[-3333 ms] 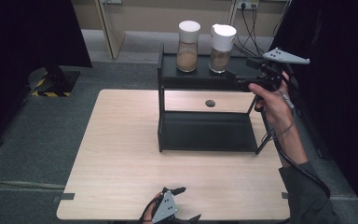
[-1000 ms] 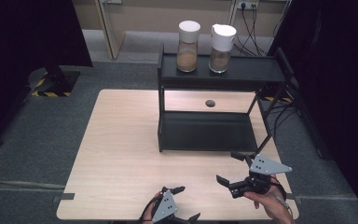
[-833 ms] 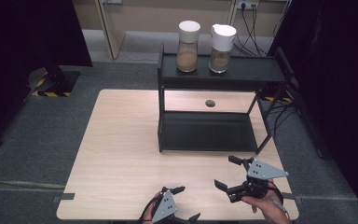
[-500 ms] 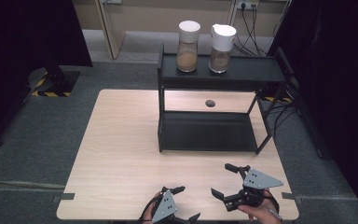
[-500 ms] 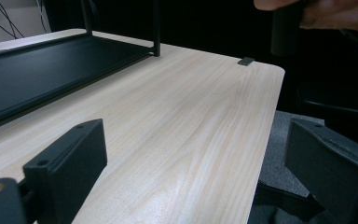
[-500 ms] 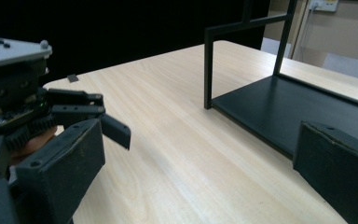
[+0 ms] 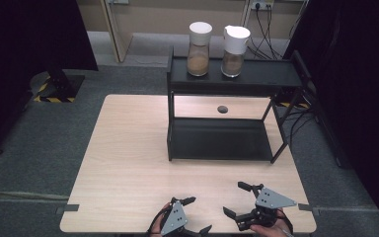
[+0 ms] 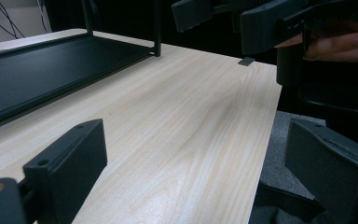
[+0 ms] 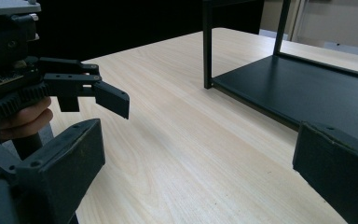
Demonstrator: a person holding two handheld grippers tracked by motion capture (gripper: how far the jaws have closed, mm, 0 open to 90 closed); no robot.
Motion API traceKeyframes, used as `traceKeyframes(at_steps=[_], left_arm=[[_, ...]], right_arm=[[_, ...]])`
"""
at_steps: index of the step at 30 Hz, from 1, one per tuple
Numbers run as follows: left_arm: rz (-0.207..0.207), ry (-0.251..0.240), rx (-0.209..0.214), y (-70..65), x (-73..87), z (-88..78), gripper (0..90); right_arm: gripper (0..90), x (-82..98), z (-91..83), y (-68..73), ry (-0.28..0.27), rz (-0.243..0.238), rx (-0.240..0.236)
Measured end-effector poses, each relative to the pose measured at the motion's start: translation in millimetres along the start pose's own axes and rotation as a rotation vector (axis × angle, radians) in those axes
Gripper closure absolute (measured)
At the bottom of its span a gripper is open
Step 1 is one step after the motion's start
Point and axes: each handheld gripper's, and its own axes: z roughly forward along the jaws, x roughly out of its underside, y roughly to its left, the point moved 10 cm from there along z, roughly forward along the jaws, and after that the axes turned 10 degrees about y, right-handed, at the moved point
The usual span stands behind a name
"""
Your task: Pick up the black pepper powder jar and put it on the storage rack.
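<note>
I note both jaws spread and empty: left hand-held gripper (image 7: pixel 193 215) and right hand-held gripper (image 7: pixel 240 200) at the tabletop's (image 7: pixel 128 163) near edge, near the black shelf (image 7: pixel 219 138).

The high view looks forward and down from above the near edge of the wooden table (image 7: pixel 128 163), far enough back to take in the whole top, the black two-tier shelf (image 7: pixel 227 79) at its far side and the grey floor around it. The left gripper view sits low, just over the tabletop (image 8: pixel 182 140), facing across it toward the shelf's bottom tier (image 8: pixel 42 70). The right gripper view is equally low and close (its lens nearly skims the wood), facing the same tier (image 9: pixel 307 88) from the other side. All three share the table's near half and the lower shelf
</note>
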Motion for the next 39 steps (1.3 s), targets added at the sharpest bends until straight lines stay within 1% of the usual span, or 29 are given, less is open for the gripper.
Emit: traceKeyframes(at_steps=[7, 14, 17, 20, 24, 39], left_arm=[[0.0, 0.003, -0.001, 1.1, -0.2, 0.0, 5.6], [-0.004, 0.0, -0.003, 1.3, -0.2, -0.3, 5.6], [0.004, 0.001, -0.003, 0.7, -0.5, -0.3, 5.6], [0.002, 0.001, -0.004, 0.9, -0.7, -0.6, 5.6], [-0.001, -0.001, -0.008, 1.0, -0.2, -1.1, 5.6], [0.007, 0.0, -0.007, -1.2, 0.3, -1.9, 5.7]], right_arm=[[2.6, 7.8, 1.1, -1.4, -0.003, 0.008, 0.007], [2.6, 13.5, 0.9, -2.4, -0.001, 0.021, 0.003], [2.6, 14.1, 1.0, -2.2, -0.002, 0.023, 0.003], [2.6, 13.6, 0.3, -2.2, -0.004, 0.018, 0.004], [2.6, 14.3, -0.8, -3.9, -0.009, 0.029, 0.007], [2.8, 14.8, 0.7, -2.6, -0.005, 0.028, 0.003]])
